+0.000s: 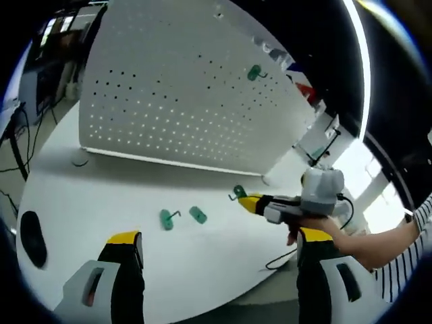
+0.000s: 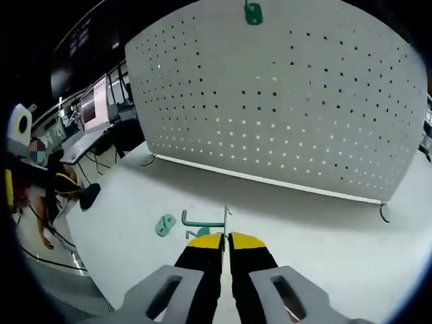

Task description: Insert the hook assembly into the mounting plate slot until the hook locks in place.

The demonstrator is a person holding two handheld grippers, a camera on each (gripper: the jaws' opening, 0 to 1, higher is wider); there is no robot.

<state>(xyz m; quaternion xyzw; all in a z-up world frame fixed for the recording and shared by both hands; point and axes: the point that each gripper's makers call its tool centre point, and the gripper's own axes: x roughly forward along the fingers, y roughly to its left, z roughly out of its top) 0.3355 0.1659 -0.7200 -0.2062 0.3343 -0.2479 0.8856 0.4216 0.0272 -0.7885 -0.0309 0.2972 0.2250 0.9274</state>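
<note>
A white pegboard plate (image 1: 182,101) stands upright on the white table (image 1: 101,196), and one green hook (image 1: 254,72) hangs high on it. Two loose green hooks (image 1: 167,219) (image 1: 198,214) lie on the table. My right gripper (image 1: 248,201) comes in from the right, shut on a third green hook (image 1: 239,193) in front of the plate's lower edge. In the right gripper view the jaws of that gripper (image 2: 226,241) are pressed together on the hook's wire (image 2: 204,223), with a loose hook (image 2: 165,225) beside it and the mounted hook (image 2: 253,12) high on the plate (image 2: 283,101). My left gripper (image 1: 219,248) stands open, low over the table.
A black rounded object (image 1: 32,237) lies near the table's left edge. A person's hand (image 1: 331,228) and striped sleeve (image 1: 405,250) hold the right gripper. Desks with monitors (image 2: 94,101) stand beyond the table on the left. The table edge runs close below the jaws.
</note>
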